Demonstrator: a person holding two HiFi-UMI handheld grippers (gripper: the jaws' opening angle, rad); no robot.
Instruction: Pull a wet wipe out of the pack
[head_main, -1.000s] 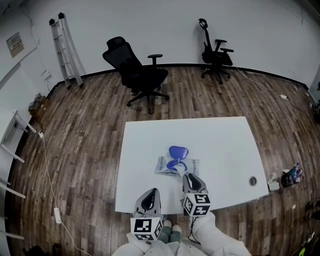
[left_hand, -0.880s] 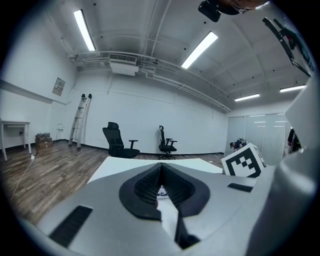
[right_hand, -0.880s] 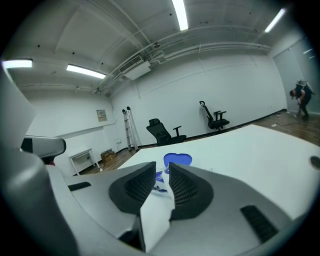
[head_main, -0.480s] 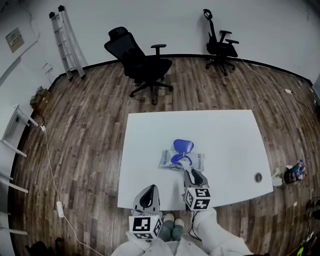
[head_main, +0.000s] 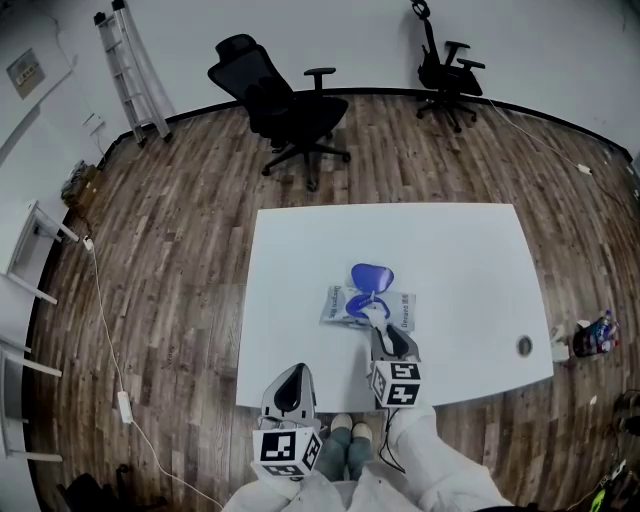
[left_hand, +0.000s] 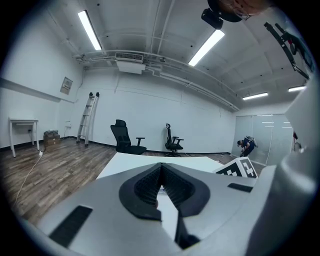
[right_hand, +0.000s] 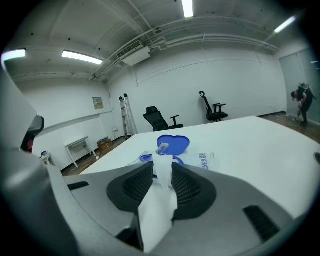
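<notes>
Left gripper view: the left tool (left_hand: 161, 172) is pressed together on nothing, parked by the near edge of the tabletop (left_hand: 150, 161), clear of the pull. The right tool (right_hand: 161, 174) clamps a wipe (right_hand: 158, 210), a soft white sheet creased into a strip and pinched between ribbed black pads. Its far end reaches the opening of the pack (right_hand: 206, 161), so I judge it only partly out. The flat, glossy pack lies mid-tabletop, its rounded blue lid (right_hand: 173, 143) flipped up.

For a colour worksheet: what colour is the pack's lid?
Blue lid, clearest in the right gripper view.
</notes>
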